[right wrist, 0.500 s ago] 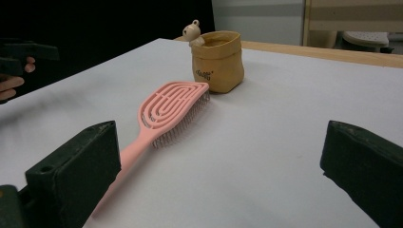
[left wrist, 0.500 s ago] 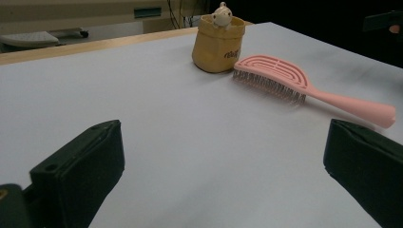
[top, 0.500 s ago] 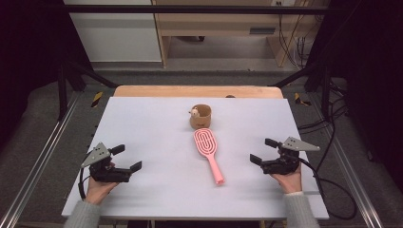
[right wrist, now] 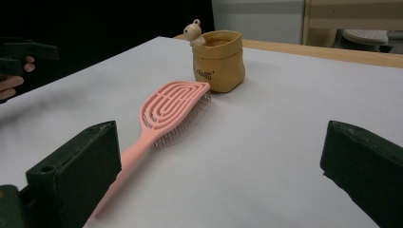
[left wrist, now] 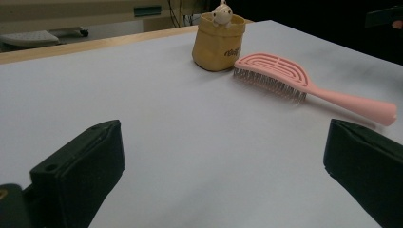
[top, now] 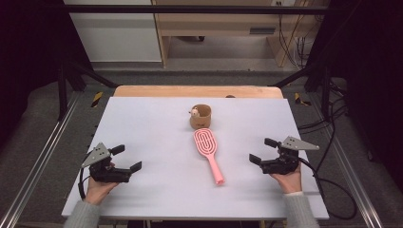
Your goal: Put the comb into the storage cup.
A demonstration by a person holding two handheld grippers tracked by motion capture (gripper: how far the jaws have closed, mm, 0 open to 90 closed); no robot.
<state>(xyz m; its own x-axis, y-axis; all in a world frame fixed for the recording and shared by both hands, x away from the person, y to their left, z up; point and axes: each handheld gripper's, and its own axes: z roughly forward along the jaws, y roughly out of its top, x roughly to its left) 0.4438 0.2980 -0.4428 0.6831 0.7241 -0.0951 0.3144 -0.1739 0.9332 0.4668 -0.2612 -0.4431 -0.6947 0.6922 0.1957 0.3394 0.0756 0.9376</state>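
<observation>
A pink hairbrush (top: 208, 151) (left wrist: 304, 80) (right wrist: 161, 121) lies bristles down in the middle of the white table (top: 152, 137), handle toward the near edge. Just beyond its head stands a small tan pouch (top: 201, 117) (left wrist: 218, 40) (right wrist: 219, 59) with a little cream figure on its rim. My left gripper (top: 126, 158) (left wrist: 223, 175) rests at the near left, open with nothing between its jaws. My right gripper (top: 264, 151) (right wrist: 218, 171) rests at the near right, also open and empty, with the brush handle close to its left jaw in the right gripper view.
A wooden strip (top: 197, 91) runs along the table's far edge. Metal rails (top: 43, 156) flank both sides, and cables (top: 332, 190) trail on the floor at the right. A wooden shelf unit (top: 223, 28) stands beyond the table.
</observation>
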